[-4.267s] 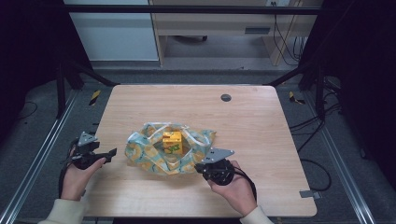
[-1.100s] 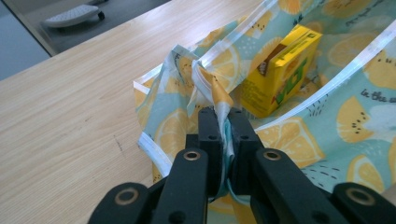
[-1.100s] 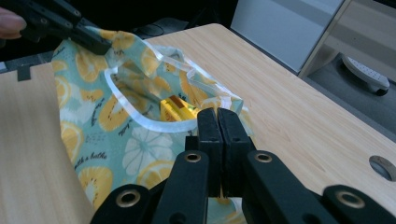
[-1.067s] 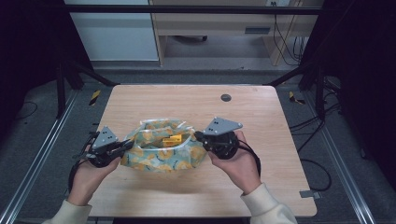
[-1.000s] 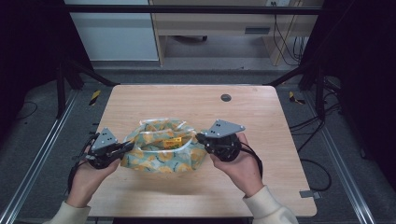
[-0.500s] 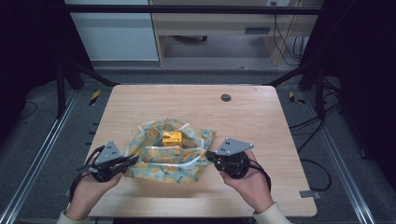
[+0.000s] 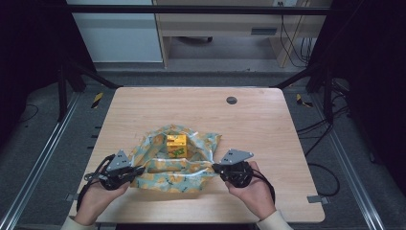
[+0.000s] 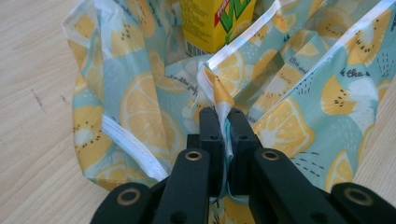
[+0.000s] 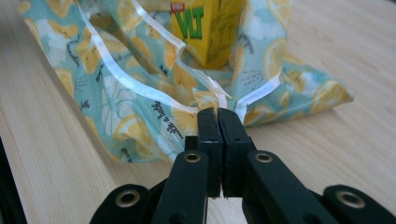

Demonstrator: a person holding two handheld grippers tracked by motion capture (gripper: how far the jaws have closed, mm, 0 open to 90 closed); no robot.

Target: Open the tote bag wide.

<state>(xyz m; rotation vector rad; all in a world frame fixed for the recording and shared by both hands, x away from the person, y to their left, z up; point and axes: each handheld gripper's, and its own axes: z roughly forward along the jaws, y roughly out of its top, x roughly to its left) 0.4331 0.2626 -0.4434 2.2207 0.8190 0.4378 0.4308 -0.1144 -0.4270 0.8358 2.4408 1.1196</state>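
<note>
A lemon-print plastic bag (image 7: 172,163) lies open on the wooden table (image 7: 268,124), with a yellow drink carton (image 7: 176,145) standing upright inside it. My left gripper (image 7: 139,170) is shut on the bag's left rim; in the left gripper view its jaws pinch a fold of the bag (image 8: 140,107) just below the carton (image 8: 217,21). My right gripper (image 7: 215,167) is shut on the bag's right rim; in the right gripper view the black jaws clamp the white-edged rim of the bag (image 9: 126,88) in front of the carton (image 9: 208,28). Both grippers sit low near the tabletop.
A round black grommet (image 7: 231,100) sits in the table's far right part. Bare wood lies around the bag. A metal frame rail (image 7: 43,158) runs along the table's left side, and the near edge is close behind my hands.
Both grippers have come down and toward the near edge with the bag's rim, pulling the bag flat and open on the table. The carton now stands exposed in the middle.
</note>
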